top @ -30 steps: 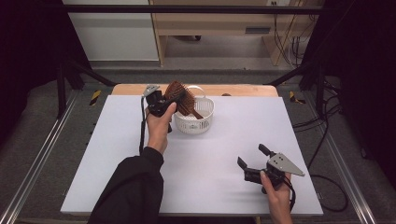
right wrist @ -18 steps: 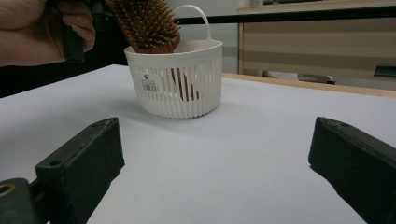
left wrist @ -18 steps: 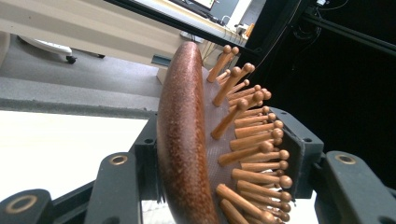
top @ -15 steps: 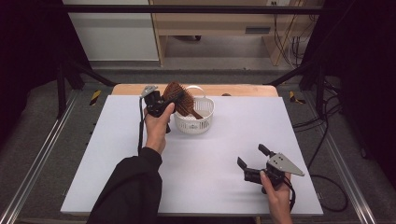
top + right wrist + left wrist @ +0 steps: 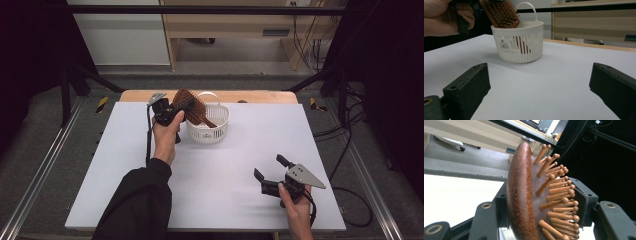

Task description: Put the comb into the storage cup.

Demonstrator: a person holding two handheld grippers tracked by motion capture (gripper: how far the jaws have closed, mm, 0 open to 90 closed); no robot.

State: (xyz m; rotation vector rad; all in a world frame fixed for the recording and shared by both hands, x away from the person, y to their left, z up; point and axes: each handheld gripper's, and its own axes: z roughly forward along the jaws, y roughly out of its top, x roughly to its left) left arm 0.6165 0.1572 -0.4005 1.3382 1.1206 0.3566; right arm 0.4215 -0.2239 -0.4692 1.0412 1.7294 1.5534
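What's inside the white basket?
The brown hairbrush's handle pokes down inside the white basket, showing through the slots. Its bristly head sticks out above. The basket's bottom is hidden by its wall.

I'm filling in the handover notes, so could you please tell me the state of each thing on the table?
Hairbrush: tilted, handle end down inside the basket, head sticking out above the rim.
Basket: upright on the table, handle raised.
Left tool: shut on the hairbrush head, pads on its back and bristles.
Right tool: open, nothing between its jaws, low over the table.
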